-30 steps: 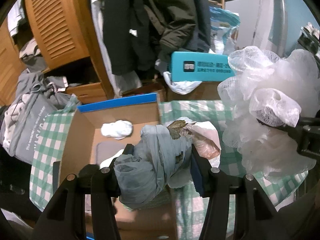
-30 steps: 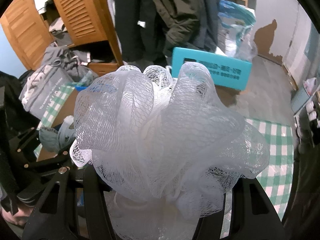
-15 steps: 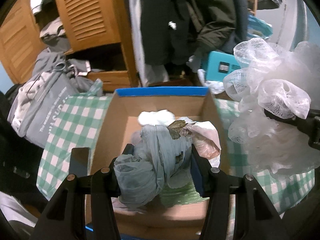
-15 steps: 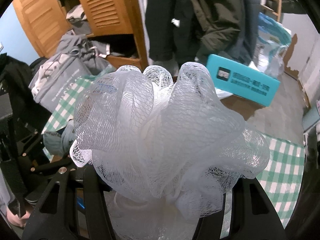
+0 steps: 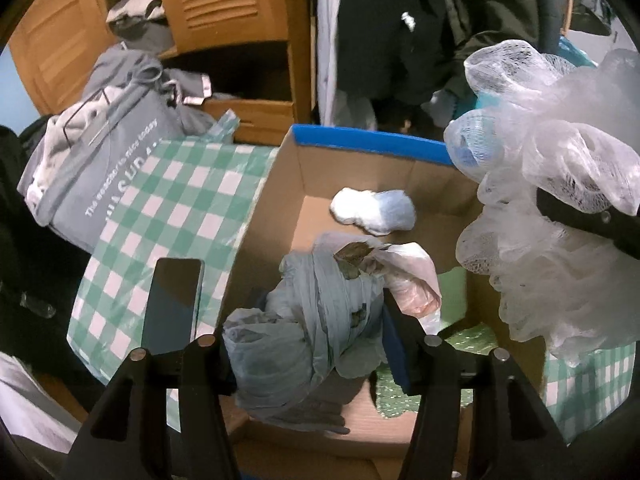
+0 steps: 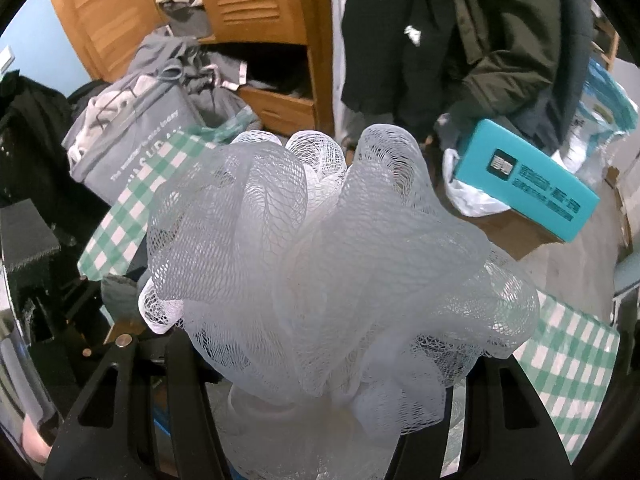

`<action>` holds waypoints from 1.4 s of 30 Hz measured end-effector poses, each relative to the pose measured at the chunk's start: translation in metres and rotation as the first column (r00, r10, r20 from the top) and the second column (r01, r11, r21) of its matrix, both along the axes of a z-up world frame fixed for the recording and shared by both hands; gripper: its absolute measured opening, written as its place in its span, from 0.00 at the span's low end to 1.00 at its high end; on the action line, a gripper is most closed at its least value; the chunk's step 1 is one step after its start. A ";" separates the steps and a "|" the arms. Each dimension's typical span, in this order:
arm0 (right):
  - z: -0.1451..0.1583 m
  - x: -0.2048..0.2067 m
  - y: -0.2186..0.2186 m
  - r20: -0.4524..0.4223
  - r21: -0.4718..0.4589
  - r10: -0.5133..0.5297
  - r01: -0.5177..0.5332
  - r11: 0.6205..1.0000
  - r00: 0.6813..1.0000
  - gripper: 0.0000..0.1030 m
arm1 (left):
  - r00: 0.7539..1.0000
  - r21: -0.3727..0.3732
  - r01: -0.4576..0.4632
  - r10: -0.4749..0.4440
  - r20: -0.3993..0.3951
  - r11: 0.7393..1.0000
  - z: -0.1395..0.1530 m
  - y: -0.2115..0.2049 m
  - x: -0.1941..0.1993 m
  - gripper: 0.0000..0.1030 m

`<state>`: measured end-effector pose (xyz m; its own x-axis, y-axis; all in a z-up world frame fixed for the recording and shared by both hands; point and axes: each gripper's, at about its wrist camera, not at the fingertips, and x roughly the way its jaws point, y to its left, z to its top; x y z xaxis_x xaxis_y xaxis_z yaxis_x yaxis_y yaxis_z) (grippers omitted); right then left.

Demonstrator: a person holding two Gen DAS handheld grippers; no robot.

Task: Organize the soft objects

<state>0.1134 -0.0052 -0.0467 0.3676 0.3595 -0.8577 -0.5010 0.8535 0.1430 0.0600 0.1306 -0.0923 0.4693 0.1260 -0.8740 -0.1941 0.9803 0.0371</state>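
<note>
The left gripper (image 5: 316, 344) is spread part-way and pinches a crumpled grey-blue cloth bundle (image 5: 308, 320) with a pale pink plastic scrap (image 5: 416, 280) bunched against its right side; its jaws have just been opening slightly, with the bundle between them and both black fingers (image 5: 400, 344) pressed to its sides; the bundle hangs over the open brown cardboard box with a blue top edge (image 5: 360, 140), which stands on a green-and-white checked cloth (image 5: 168, 216); a small white fluffy wad (image 5: 372, 208) lies on the box floor near the far wall; a dark flat phone (image 5: 172, 304) lies on the cloth just left of the box. The right gripper (image 6: 320, 380) is spread wider and clamps a large white mesh bath pouf (image 6: 328, 260), which fills its jaws; they too have just been opening a little; in the left wrist view the pouf hangs above the box's right edge.
</note>
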 end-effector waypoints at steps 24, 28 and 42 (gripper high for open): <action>0.021 -0.009 -0.009 0.055 0.054 -0.023 0.020 0.998 0.998 0.79 | 0.999 0.066 0.004 -0.007 0.041 0.998 0.036 -0.003 -0.024 0.85; 0.025 -0.020 -0.021 0.065 0.041 -0.037 0.035 0.999 0.997 0.79 | 0.998 0.074 0.012 -0.016 0.053 0.997 0.045 -0.005 -0.030 0.85; 0.053 -0.057 -0.071 0.127 0.057 -0.134 0.128 0.990 0.983 0.80 | 0.989 0.089 0.075 -0.086 0.124 0.993 0.076 -0.025 -0.049 0.99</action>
